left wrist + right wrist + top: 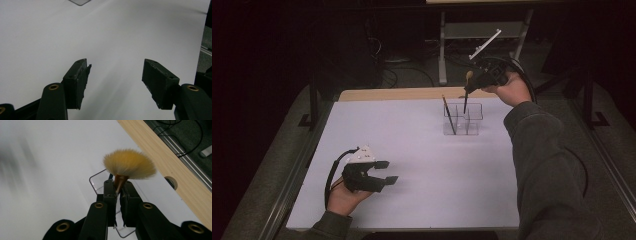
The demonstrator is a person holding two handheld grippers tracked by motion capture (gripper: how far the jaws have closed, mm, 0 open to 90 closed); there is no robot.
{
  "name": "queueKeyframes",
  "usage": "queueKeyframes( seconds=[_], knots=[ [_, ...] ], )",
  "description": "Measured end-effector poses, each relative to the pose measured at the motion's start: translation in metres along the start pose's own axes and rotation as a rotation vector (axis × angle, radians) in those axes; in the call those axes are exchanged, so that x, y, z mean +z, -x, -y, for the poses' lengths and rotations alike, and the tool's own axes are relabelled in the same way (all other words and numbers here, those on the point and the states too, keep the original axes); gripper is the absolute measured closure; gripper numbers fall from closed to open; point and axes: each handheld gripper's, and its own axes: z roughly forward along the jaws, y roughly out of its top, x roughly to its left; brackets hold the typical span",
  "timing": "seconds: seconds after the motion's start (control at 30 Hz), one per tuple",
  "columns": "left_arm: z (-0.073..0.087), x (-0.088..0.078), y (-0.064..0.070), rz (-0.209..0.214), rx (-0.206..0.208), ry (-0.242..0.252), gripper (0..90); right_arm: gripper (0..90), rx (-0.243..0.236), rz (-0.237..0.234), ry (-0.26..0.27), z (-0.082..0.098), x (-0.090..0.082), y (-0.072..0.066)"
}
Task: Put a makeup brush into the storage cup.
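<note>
Near the far edge of the desk (412,165), toward its right side, stands a clear plastic organizer (463,119) split into compartments. One dark-handled brush (449,116) leans in its left compartment, handle end down and tip slanting up to the left. Above the organizer's right part the right gripper (469,86) has its fingers (109,195) clenched on a second brush (128,165) just below its fan of yellow bristles; the handle hangs down into a right-hand compartment, though whether its end touches the bottom cannot be told. From the right gripper view the clear rim of the organizer shows right under the closed fingers. By the near left corner of the desk the left gripper (389,172) rests low over the white surface, its fingers (77,82) spread apart with nothing between them.
</note>
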Motion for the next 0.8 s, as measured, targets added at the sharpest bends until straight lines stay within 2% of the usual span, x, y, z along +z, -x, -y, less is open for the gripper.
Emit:
queueKeyframes(
  seconds=[0.8],
  knots=[
    [0.001,-0.002,0.000,-0.004,0.003,-0.005,35.3,82.6,0.020,0.001,-0.025,0.000,0.016,0.007]
  ],
)
